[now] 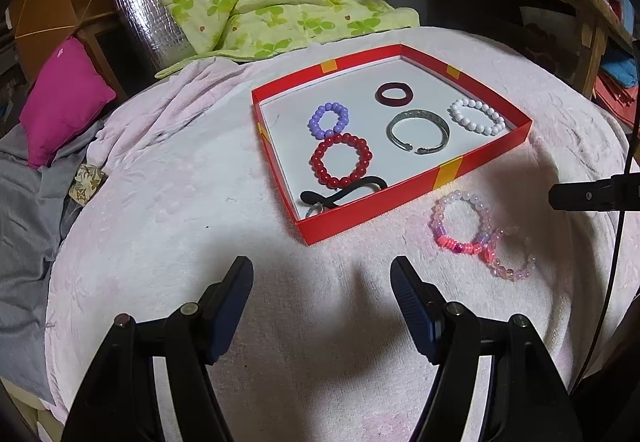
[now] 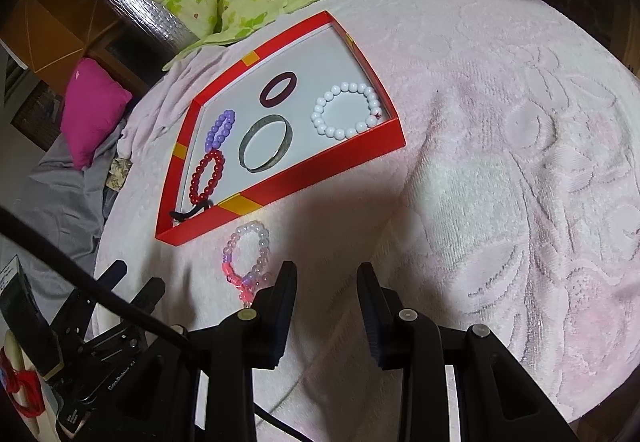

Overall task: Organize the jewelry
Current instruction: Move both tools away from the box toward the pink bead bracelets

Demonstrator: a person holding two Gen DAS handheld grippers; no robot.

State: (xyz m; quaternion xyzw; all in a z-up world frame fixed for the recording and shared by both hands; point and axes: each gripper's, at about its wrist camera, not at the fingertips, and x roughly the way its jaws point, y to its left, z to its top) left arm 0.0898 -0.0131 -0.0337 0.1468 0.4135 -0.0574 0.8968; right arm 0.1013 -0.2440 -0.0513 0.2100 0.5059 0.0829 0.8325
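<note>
Pink second bracelet (image 1: pixel 514 254); left view only

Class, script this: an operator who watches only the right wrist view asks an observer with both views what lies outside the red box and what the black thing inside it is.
Operator: I see one pink bracelet outside the red box. Any more?
Observer: Yes. A second, paler bracelet lies against it; your fingers mostly hide it.
Operator: And the black thing in the near corner?
Observer: A black hair tie, stretched in a long loop along the near wall.
</note>
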